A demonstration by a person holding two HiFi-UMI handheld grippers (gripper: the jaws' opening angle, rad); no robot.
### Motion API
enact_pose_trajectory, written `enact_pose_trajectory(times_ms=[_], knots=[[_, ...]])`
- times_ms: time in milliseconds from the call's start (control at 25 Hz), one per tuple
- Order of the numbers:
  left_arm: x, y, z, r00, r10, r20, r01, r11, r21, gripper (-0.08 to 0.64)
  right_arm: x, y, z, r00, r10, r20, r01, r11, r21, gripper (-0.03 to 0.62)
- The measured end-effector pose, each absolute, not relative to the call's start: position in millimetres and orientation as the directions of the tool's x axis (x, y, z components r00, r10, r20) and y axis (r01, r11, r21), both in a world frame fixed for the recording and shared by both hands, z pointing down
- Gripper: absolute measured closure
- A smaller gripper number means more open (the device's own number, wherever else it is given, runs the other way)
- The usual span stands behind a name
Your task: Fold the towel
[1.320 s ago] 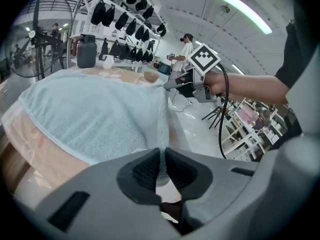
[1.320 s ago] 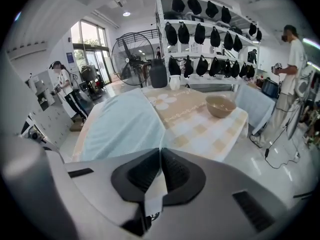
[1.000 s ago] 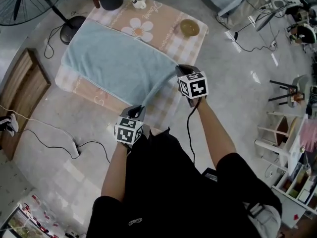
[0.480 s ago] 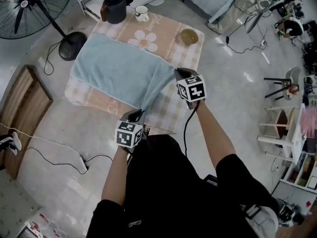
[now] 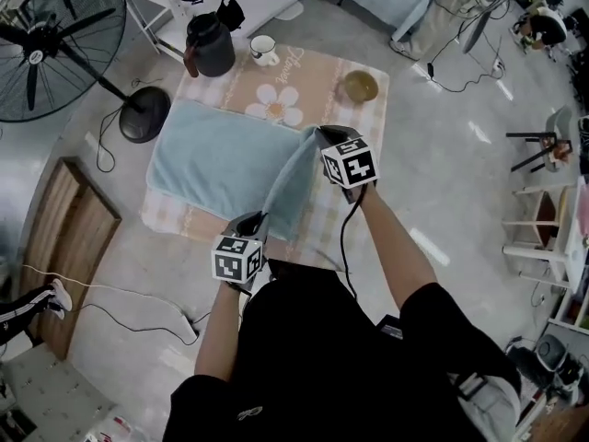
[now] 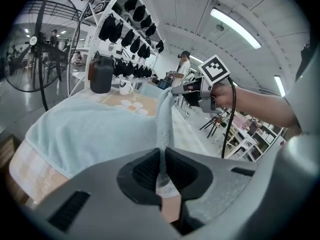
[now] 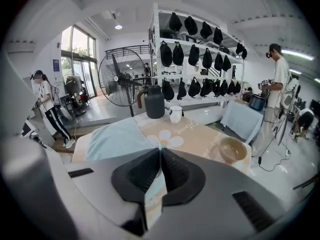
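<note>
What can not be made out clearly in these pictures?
Head view: the right gripper hides its own grip on the towel.
Head view: the towel covers part of the tablecloth.
Head view: the mug is too small to show contents.
Left gripper view: the left gripper covers the pinched towel corner.

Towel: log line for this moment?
left gripper shut on towel corner | right gripper shut on towel corner | held edge raised above table
</note>
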State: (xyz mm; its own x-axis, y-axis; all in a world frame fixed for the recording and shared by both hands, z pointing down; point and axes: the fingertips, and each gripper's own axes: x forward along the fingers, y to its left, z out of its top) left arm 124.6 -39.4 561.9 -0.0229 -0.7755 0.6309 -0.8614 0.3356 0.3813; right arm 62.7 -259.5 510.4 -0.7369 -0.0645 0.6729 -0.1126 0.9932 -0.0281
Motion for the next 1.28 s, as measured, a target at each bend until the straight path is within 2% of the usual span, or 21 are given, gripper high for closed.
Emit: enact_pose_trajectory(times_ms=[600, 1000, 1280], knots=[[18.1, -28.8, 561.5, -0.080, -0.732, 0.676, -0.832, 0.422, 0.359, 0.528, -32.3, -262.6, 547.5, -0.719, 0.020, 0.694, -0.110, 0.984, -0.142, 0.578], [-39.9, -11.5, 560.3, -0.050, -0.767, 0.640, -0.830, 0.388, 0.401, 0.528, -95.3, -244.2, 545.2, -0.715, -0.013, 0.699, -0.140, 0.982, -0.124, 0.578], [-86.4, 13.2, 559.3, 0.026, -0.789, 0.614, -0.831, 0.324, 0.452, 0.528, -135.8, -221.7, 547.3, -0.694, -0.068, 0.717, -0.202, 0.974, -0.103, 0.578]])
